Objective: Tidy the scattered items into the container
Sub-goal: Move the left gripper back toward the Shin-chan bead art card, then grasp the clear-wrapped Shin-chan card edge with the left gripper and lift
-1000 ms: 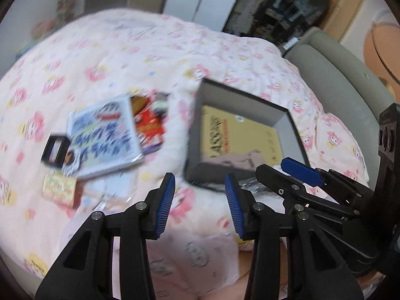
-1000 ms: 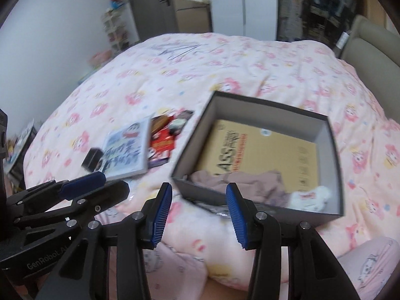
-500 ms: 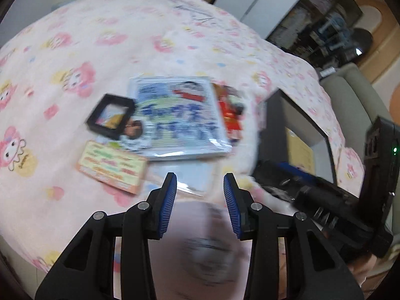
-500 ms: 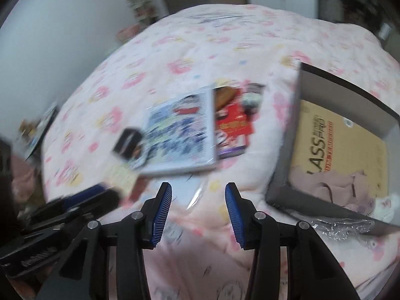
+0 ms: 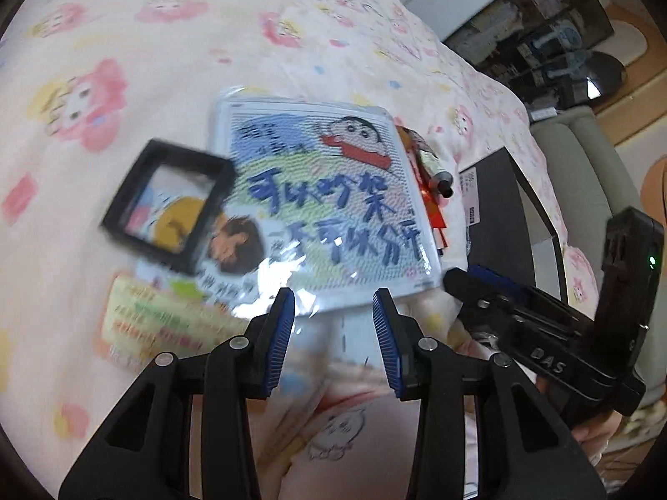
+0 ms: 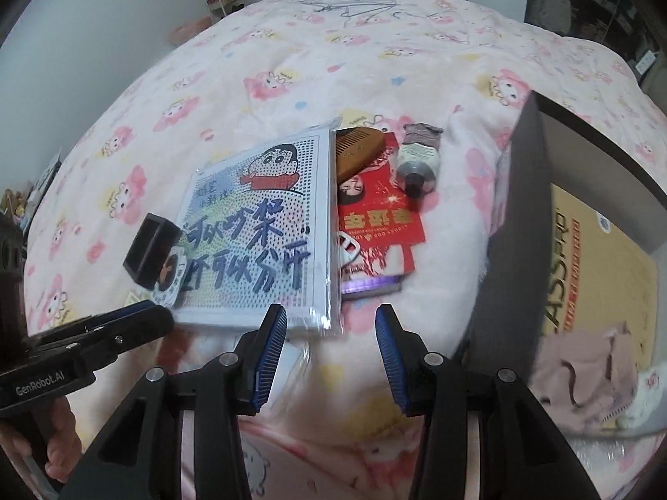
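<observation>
Both tongs, left [image 5: 333, 325] and right [image 6: 331, 343], gape half-open, empty, touching nothing. Cartoon packet [image 6: 254, 241] edge just ahead; box [image 6: 500, 250] wall right; bare bedspread [image 6: 367, 321] between.

A home bedroom: a bed under a pink cartoon-print quilt [image 6: 292, 83] fills the view ahead of the tool, a padded headboard [image 5: 583, 158] to its right, cluttered shelves [image 5: 542, 33] beyond.

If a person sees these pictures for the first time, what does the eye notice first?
First comes the big cartoon picture in plastic wrap, flat on the pink blanket in the middle. A red card, a wooden comb and a small tube lie beside it, with the open grey box at the right edge. Both the left gripper and the right gripper stand open and empty before the pile.
</observation>
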Tool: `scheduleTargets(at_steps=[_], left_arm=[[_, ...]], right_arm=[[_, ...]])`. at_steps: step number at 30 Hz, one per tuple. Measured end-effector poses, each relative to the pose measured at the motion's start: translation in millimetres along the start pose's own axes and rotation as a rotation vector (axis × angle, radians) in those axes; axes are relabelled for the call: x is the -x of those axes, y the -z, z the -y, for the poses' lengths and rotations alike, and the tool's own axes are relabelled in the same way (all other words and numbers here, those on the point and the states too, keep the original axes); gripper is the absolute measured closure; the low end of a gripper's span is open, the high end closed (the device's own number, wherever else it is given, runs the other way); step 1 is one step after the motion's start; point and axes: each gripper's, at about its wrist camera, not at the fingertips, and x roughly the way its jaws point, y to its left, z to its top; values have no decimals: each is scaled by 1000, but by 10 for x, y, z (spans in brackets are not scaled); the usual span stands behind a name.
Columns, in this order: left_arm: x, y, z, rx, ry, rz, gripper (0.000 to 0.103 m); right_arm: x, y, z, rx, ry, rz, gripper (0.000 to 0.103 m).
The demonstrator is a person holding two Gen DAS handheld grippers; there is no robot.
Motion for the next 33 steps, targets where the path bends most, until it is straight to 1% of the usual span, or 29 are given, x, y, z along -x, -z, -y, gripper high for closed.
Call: scheduleTargets(at_steps=[2,3,4,8,9,11,12,13,14,15,16,17,18,19,20,21,22,25,27,29,30,32,33], left_arm=[[-96,-59,22,-20,24,-24,65],[-145,-84,26,-27,14,-35,65],[-198,-108,24,-31,-14,-47,65],[-230,-175,18,-33,-140,-51,63],[-210,-172,26,-42,-193,-49,60],[-174,-130,21,-71,-317,-34,56],[-167,-109,-7,-71,-344,-29,53],[-169,-92,-64,-56,-346,-28,49],[-173,-82,-125,-35,-329,-29,47],[-168,-79,-211,4,-298,-24,44],[-150,-80,-295,43,-268,-11,44],[-134,-82,-347,63,-250,2,45],[-117,-85,-390,77,-232,20,49],[-106,-89,-426,92,-213,32,49],[-107,-92,-462,114,-181,34,51],[-110,-91,-478,131,-156,29,55],[-103,-84,-469,134,-154,28,54],[-18,-27,-413,126,-162,25,54],[68,43,-372,127,-157,14,55],[126,155,-310,112,-171,-32,54],[136,210,-269,90,-182,-54,50],[131,292,-200,42,-206,-51,49],[96,296,-216,43,-209,-57,49]], right_arm=[[-103,-64,13,-5,-8,-13,63],[-144,-91,21,-9,-13,-20,63],[-184,-120,28,-11,-18,-25,63],[-300,-203,34,-5,-29,-35,62],[-320,-216,34,-2,-32,-39,62],[-348,-238,37,5,-41,-43,57],[-364,-250,38,11,-45,-48,55],[-387,-264,38,18,-50,-54,51],[-414,-276,35,26,-60,-62,46],[-440,-286,30,32,-69,-69,44],[-463,-297,13,43,-71,-71,41],[-476,-306,-14,58,-68,-67,40],[-483,-313,-40,70,-67,-63,40],[-493,-320,-69,78,-81,-63,41],[-501,-321,-94,81,-101,-67,44],[-500,-315,-125,85,-116,-73,48],[-479,-304,-154,94,-112,-70,53],[-378,-239,-173,101,-104,-68,55],[-302,-179,-139,78,-125,-90,55],[-190,-47,-126,79,-160,-127,55],[-165,9,-124,84,-170,-144,55],[-140,130,-106,87,-195,-179,55],[-133,162,-101,86,-199,-184,55]])
